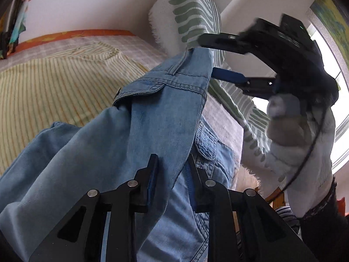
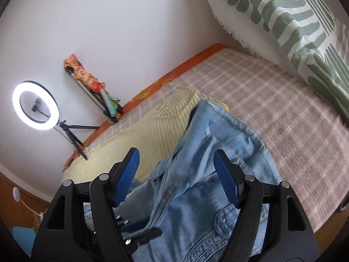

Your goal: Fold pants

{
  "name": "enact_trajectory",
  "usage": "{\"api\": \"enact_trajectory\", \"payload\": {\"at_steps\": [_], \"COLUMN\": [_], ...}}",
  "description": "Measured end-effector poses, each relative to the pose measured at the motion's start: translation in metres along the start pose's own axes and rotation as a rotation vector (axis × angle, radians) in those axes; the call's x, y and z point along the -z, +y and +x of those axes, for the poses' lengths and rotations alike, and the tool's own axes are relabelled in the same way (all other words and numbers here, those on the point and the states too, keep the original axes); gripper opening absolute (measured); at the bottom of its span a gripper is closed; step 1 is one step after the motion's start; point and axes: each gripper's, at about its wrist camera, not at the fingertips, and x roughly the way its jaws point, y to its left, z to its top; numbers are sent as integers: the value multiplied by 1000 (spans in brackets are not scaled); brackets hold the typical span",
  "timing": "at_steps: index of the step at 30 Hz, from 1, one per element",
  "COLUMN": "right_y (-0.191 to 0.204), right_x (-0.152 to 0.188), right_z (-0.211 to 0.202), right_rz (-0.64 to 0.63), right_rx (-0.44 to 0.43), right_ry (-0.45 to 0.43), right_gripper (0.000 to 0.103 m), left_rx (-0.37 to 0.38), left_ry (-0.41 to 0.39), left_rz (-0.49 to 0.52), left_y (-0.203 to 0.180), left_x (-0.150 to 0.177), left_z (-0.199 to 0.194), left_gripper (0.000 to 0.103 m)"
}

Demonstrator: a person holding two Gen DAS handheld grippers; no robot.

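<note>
The light blue denim pants [image 1: 152, 120] hang bunched above the bed. My left gripper [image 1: 172, 163] is shut on a fold of the pants near the waistband. My right gripper [image 1: 207, 56] appears in the left wrist view with its jaws wide apart around the top edge of the pants. In the right wrist view the right gripper [image 2: 176, 159] is open, and the pants [image 2: 207, 152] lie between and below its blue pads [image 2: 224, 174] without being pinched.
A yellow striped shirt [image 1: 54, 83] lies flat on the checked bedspread [image 2: 272, 100]. A green-and-white patterned pillow [image 2: 294, 17] leans at the head of the bed. A ring light on a tripod [image 2: 36, 104] and a folded umbrella [image 2: 91, 83] stand by the white wall.
</note>
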Motion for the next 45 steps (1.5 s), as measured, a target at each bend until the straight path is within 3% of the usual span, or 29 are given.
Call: {"api": "enact_trajectory", "payload": {"at_steps": [3,4,6,8,11,13,15,17,21,25,30,35,39,43,45], "right_y": [-10,-18,-33,-48,-57,-60,-57,-53,-43,-54,-96,-133,-138,-136,-132], "right_x": [-13,-14,-12,-6,0,2,0,-1,4,22,69,109,113,109,107], "right_z": [32,40,49,52,44,33,21,8,-27,-66,-80,-57,-38,-32,-34], "right_rz": [10,31,77,140,168,191,187,183,149,165,225,284,234,189,148], "right_rx": [130,145,114,74,61,31,26,21,6,-8,44,105,165,236,276], "right_ry": [62,79,104,114,93,72,46,28,-15,-58,-22,64,102,105,103], "right_gripper": [72,67,36,18,9,7,6,5,5,4,4,4,4,4,15], "left_rx": [-39,-59,-102,-177,-363,-408,-406,-401,-320,-255,-210,-204,-195,-178,-170], "left_ry": [4,12,35,66,79,84,87,88,62,43,86,141,173,164,139], "left_rz": [48,70,104,149,262,286,281,281,250,293,354,360,336,306,294], "left_y": [-5,-6,-10,-13,-15,-11,-2,5,0,-24,-47,-50,-50,-54,-53], "left_x": [2,2,8,14,35,47,57,62,67,78,101,117,122,124,127], "left_z": [-1,-2,-5,-10,-21,-26,-35,-43,-68,-87,-83,-66,-59,-72,-89], "left_gripper": [22,22,24,36,43,43,37,10,6,6,6,6,6,22,28]}}
